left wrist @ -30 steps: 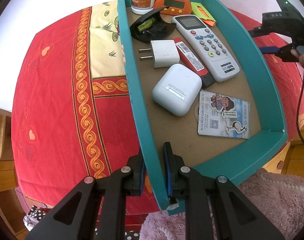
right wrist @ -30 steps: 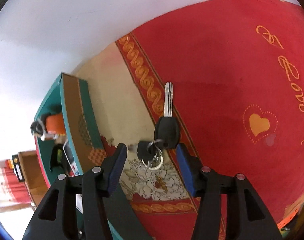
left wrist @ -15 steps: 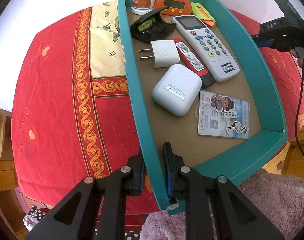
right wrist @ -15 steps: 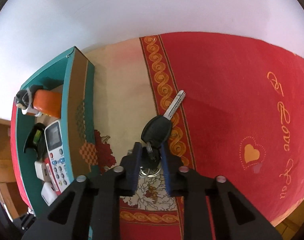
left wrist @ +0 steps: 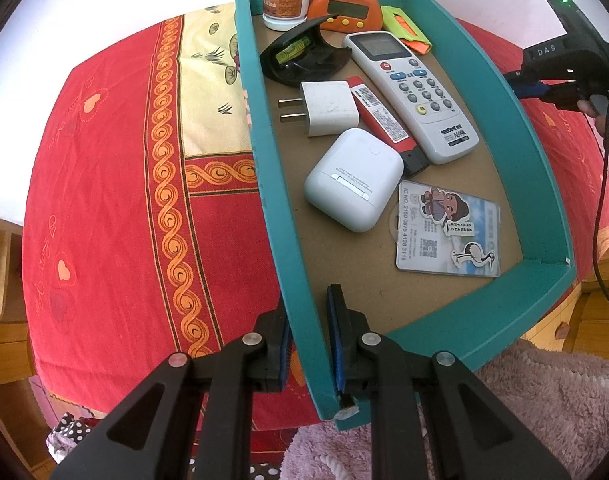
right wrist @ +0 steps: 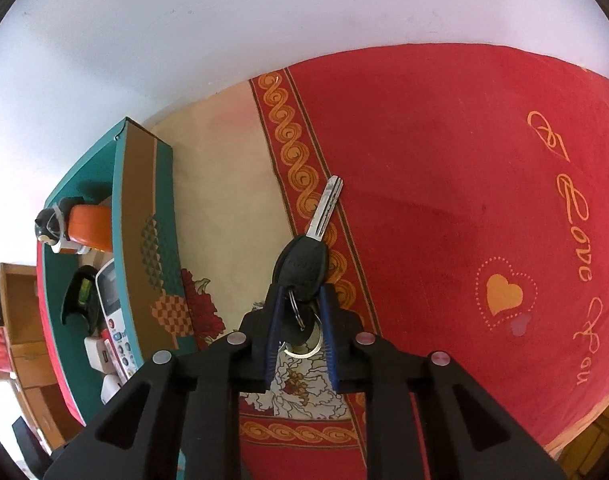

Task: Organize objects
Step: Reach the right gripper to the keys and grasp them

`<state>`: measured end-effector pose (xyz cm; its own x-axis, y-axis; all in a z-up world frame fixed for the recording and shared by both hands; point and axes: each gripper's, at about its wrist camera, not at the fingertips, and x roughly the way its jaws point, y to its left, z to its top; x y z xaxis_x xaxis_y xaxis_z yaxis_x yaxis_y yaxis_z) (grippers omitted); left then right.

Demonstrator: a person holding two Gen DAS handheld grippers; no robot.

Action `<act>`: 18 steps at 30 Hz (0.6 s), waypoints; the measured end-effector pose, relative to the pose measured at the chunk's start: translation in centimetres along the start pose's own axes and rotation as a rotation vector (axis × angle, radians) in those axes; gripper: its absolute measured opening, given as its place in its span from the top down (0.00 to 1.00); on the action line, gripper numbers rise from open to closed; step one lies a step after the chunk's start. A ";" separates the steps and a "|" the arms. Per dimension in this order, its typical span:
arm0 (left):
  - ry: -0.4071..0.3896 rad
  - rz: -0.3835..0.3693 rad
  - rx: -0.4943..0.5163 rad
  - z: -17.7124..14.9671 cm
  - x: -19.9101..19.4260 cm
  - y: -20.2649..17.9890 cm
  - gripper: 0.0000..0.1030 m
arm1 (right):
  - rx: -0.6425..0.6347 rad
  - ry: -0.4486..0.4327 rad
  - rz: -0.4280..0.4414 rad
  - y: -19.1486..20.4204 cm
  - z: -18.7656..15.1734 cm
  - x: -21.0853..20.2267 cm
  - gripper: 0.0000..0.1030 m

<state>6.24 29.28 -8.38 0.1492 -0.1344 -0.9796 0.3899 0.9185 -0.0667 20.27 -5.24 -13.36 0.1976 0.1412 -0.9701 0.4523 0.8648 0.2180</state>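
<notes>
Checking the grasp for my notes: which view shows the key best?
The right wrist view: the key lies centred on the red cloth, its black head between the right gripper's closed fingers. The left wrist view shows only that gripper beyond the teal box, no key.

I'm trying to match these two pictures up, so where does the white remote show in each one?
Left wrist view: the remote lies in the tray's far right part, beside the red stick.
Right wrist view: only part of it shows at the left edge, behind the tray wall.
Shared landmark: the orange monkey clock at the tray's end.
</notes>
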 end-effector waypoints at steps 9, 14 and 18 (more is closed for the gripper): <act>0.003 0.002 0.010 0.1 0.1 -0.5 0.86 | -0.037 -0.076 0.027 -1.8 0.8 -2.5 0.97; 0.005 0.004 0.016 0.4 0.1 -0.9 0.86 | -0.067 -0.111 0.043 -2.1 -0.4 -3.6 0.97; 0.005 0.003 0.016 0.3 0.1 -0.9 0.86 | -0.101 -0.136 0.035 -1.9 -0.8 -4.7 0.97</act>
<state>6.15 28.31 -8.34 0.1464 -0.1296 -0.9807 0.4041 0.9127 -0.0603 17.74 -7.17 -9.30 0.3303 0.1113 -0.9373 0.3550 0.9055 0.2326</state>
